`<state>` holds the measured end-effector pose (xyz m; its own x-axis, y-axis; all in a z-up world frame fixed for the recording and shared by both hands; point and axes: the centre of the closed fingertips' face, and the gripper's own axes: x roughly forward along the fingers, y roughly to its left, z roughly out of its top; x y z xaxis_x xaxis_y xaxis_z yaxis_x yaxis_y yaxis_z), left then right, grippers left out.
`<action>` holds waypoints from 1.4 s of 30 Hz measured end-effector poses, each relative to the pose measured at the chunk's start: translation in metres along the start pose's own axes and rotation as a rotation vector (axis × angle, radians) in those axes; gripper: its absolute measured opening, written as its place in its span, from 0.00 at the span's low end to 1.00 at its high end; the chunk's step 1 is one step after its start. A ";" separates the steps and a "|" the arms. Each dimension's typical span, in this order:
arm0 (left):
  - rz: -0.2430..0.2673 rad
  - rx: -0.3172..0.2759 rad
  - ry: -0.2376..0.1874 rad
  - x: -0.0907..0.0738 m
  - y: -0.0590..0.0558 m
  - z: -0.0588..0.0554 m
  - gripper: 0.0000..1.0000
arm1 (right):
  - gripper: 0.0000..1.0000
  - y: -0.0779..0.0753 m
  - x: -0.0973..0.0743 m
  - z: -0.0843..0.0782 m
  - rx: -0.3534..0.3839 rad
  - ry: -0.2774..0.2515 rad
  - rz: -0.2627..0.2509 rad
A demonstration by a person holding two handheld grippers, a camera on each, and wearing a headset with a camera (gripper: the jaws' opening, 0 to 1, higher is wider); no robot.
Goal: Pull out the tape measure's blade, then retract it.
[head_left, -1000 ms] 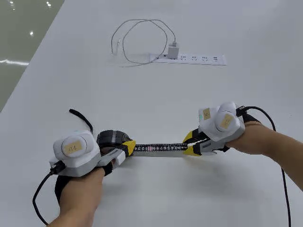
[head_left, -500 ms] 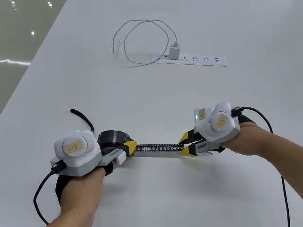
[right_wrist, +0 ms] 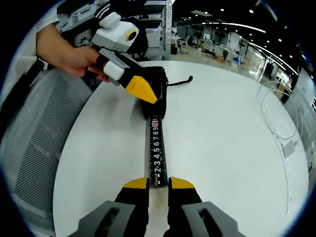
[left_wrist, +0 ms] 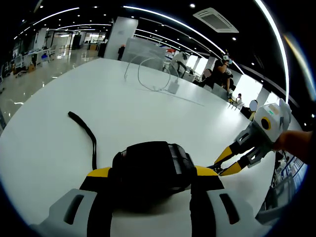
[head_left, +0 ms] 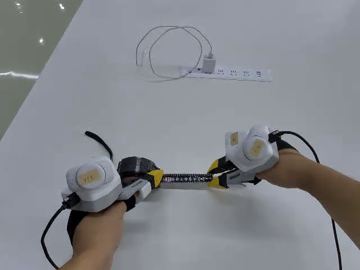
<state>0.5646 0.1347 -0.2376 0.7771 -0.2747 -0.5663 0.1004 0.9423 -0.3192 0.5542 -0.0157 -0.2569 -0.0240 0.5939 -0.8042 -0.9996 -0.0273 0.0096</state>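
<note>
A black tape measure (head_left: 135, 167) rests on the white table, and my left gripper (head_left: 147, 181) is shut on its case (left_wrist: 150, 168). Its blade (head_left: 184, 178) stretches right across the table to my right gripper (head_left: 215, 174), which is shut on the blade's end. In the right gripper view the numbered blade (right_wrist: 155, 148) runs from my jaws up to the case (right_wrist: 157, 91), with the left gripper (right_wrist: 140, 89) clamped on it. The case's black wrist strap (left_wrist: 85, 129) trails away on the table.
A white power strip (head_left: 228, 73) with a plugged charger and a looped white cable (head_left: 169, 50) lies at the far side of the table. The table's left edge (head_left: 34, 84) borders a shiny floor. A mesh chair (right_wrist: 29, 148) stands beside the table.
My right gripper has moved left toward the case with the blade's end, so the exposed blade is shorter. The left gripper and case have stayed put.
</note>
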 end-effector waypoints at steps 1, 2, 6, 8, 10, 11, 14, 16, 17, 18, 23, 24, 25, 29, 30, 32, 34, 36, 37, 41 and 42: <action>0.000 -0.001 0.000 0.000 0.000 0.000 0.58 | 0.10 0.000 0.001 0.001 0.002 -0.002 0.000; 0.000 -0.001 0.001 0.000 0.000 0.000 0.58 | 0.10 0.000 0.002 0.002 0.006 -0.006 0.000; -0.001 -0.002 0.001 0.000 0.000 0.000 0.59 | 0.10 0.001 0.006 0.006 0.010 -0.015 0.004; -0.002 -0.003 0.002 0.000 0.000 0.000 0.58 | 0.10 0.001 0.007 0.009 0.010 -0.018 0.005; -0.004 -0.006 0.000 0.000 0.000 0.000 0.58 | 0.10 0.001 0.009 0.013 0.014 -0.026 0.008; -0.004 -0.007 0.000 0.000 0.000 0.000 0.59 | 0.10 0.001 0.009 0.013 0.014 -0.027 0.008; -0.004 -0.008 0.000 0.000 0.000 0.000 0.59 | 0.10 0.002 0.013 0.017 0.013 -0.031 0.012; -0.005 -0.009 0.001 -0.001 0.000 0.000 0.59 | 0.10 0.002 0.014 0.019 0.013 -0.034 0.013; -0.006 -0.010 0.001 -0.001 0.000 0.000 0.59 | 0.10 0.002 0.015 0.021 0.014 -0.038 0.015; -0.006 -0.011 0.001 -0.001 0.000 0.000 0.59 | 0.10 0.002 0.016 0.022 0.015 -0.039 0.015; -0.006 -0.008 0.003 -0.001 0.000 0.000 0.58 | 0.10 0.004 0.023 0.028 0.020 -0.051 0.022; -0.006 -0.007 0.003 -0.001 0.001 0.000 0.58 | 0.10 0.004 0.024 0.031 0.022 -0.056 0.024; -0.006 -0.007 0.003 -0.001 0.001 0.000 0.58 | 0.10 0.004 0.025 0.032 0.022 -0.058 0.025; -0.006 -0.008 0.005 -0.001 0.001 0.000 0.58 | 0.10 0.004 0.029 0.037 0.028 -0.070 0.030; -0.006 -0.007 0.005 -0.001 0.001 0.000 0.58 | 0.10 0.005 0.030 0.038 0.031 -0.071 0.032; -0.005 -0.006 0.005 0.000 0.001 0.000 0.58 | 0.10 0.005 0.032 0.040 0.032 -0.074 0.034; -0.005 -0.007 0.005 0.000 0.001 0.000 0.58 | 0.10 0.005 0.033 0.042 0.033 -0.077 0.036; -0.005 -0.008 0.004 0.000 0.001 0.000 0.58 | 0.10 0.005 0.035 0.043 0.032 -0.078 0.036; -0.005 -0.008 0.004 0.000 0.001 0.000 0.58 | 0.10 0.005 0.035 0.045 0.032 -0.080 0.037; -0.006 -0.009 0.006 -0.001 0.001 0.000 0.59 | 0.10 0.005 0.037 0.048 0.031 -0.083 0.039; -0.006 -0.008 0.006 0.000 0.001 0.000 0.58 | 0.10 0.005 0.038 0.049 0.031 -0.084 0.041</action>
<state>0.5641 0.1353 -0.2378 0.7728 -0.2811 -0.5689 0.0997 0.9392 -0.3287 0.5475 0.0459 -0.2588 -0.0645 0.6583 -0.7500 -0.9978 -0.0288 0.0605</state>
